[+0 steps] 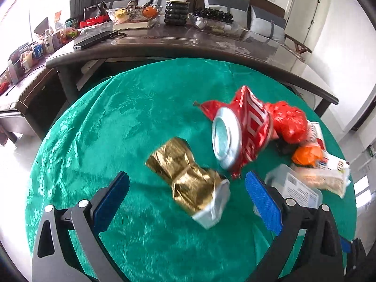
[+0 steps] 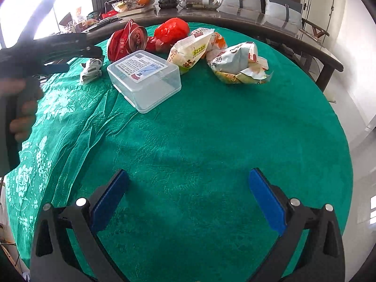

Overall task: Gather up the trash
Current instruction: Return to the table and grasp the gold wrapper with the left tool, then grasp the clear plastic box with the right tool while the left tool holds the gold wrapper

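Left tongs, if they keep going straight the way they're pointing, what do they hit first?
Most likely the crumpled gold wrapper, which sits between the open left tongs and just ahead. The crushed red can lies beyond it. Depth is hard to judge through the fisheye.

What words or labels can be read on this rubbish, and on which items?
None can be read with certainty.
Crushed red can: white Chinese characters, blurred.
Clear plastic box: label print too small.
Yellow snack bag: Chinese characters, blurred.
Pale crumpled bag: large letters, folded and unreadable.
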{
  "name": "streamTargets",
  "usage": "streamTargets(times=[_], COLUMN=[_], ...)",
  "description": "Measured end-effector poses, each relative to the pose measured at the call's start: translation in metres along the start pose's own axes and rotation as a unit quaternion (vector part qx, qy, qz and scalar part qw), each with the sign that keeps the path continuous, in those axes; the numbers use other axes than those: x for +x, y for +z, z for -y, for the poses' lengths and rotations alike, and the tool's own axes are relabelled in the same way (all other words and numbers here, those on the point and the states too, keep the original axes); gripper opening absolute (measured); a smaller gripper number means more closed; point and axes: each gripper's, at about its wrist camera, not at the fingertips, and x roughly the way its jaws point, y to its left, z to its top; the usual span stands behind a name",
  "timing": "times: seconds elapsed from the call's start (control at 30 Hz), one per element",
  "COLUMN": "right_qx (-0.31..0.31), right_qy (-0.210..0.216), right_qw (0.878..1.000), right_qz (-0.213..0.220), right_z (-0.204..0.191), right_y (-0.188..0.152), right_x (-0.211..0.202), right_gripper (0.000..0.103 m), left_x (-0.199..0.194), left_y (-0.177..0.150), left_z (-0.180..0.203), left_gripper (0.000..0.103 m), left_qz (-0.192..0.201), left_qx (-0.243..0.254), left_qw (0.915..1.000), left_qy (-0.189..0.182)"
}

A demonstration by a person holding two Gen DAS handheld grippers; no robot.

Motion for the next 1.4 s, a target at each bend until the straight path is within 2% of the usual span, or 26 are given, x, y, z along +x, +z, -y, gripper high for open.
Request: streamTargets(times=[0.1, 0.23, 0.3, 0.33, 0.4, 0.6, 0.83, 0.9, 0.97, 1.03, 1.1, 1.17, 1.4], right_qx=[0.000, 0.000, 0.000, 0.000, 0.000, 0.000, 0.001, 0.001, 0.001, 0.001, 0.001, 0.001, -0.004], right_qy=[0.000, 0.000, 0.000, 0.000, 0.000, 0.000, 0.000, 0.000, 0.000, 0.000, 0.000, 0.000, 0.015], right_qw=[1.000, 1.000, 1.000, 1.000, 1.000, 1.000, 1.000, 1.000, 1.000, 1.000, 1.000, 1.000, 1.000], right_qz=[0.000, 0.000, 0.000, 0.000, 0.000, 0.000, 0.001, 0.001, 0.001, 0.001, 0.001, 0.001, 0.002], right_z=[0.000, 0.000, 0.000, 0.001, 0.001, 0.001, 0.001, 0.001, 0.001, 0.001, 0.001, 0.001, 0.002], right_y=[0.000, 0.000, 0.000, 0.000, -0.001, -0.001, -0.001, -0.001, -0.001, -0.001, -0.001, -0.001, 0.002], right_x=[0.000, 0.000, 0.000, 0.000, 0.000, 0.000, 0.000, 0.000, -0.001, 0.000, 0.000, 0.000, 0.000], right_gripper=[0.098, 0.098, 0.098, 0.098, 0.098, 0.098, 0.098, 0.098, 0.098, 0.098, 0.098, 0.098, 0.098], left_x=[0.019, 0.021, 0.020, 0.019, 0.018, 0.004, -0.041, -0.047, -0.049, -0.046, -0.043, -0.042, -0.039], left_y=[0.007, 0.003, 0.001, -0.001, -0.004, -0.019, -0.062, -0.076, -0.088, -0.098, -0.104, -0.106, -0.108], left_z=[0.005, 0.002, -0.005, -0.009, -0.014, -0.024, -0.020, -0.014, -0.007, 0.000, 0.003, 0.007, 0.008], left_gripper=[0.098, 0.098, 0.095, 0.090, 0.052, 0.042, 0.043, 0.047, 0.052, 0.060, 0.079, 0.088, 0.093], left_qz=[-0.026, -0.034, -0.039, -0.042, -0.050, -0.049, -0.061, -0.062, -0.057, -0.051, -0.040, -0.035, -0.025], left_qx=[0.014, 0.039, 0.039, 0.038, 0.043, 0.087, 0.167, 0.176, 0.176, 0.176, 0.170, 0.165, 0.168], left_qw=[0.9995, 0.9979, 0.9979, 0.9982, 0.9978, 0.9941, 0.9774, 0.9733, 0.9726, 0.9742, 0.9761, 0.9786, 0.9836], left_qy=[0.016, 0.040, 0.033, 0.023, 0.003, -0.042, -0.115, -0.134, -0.141, -0.132, -0.130, -0.118, -0.061])
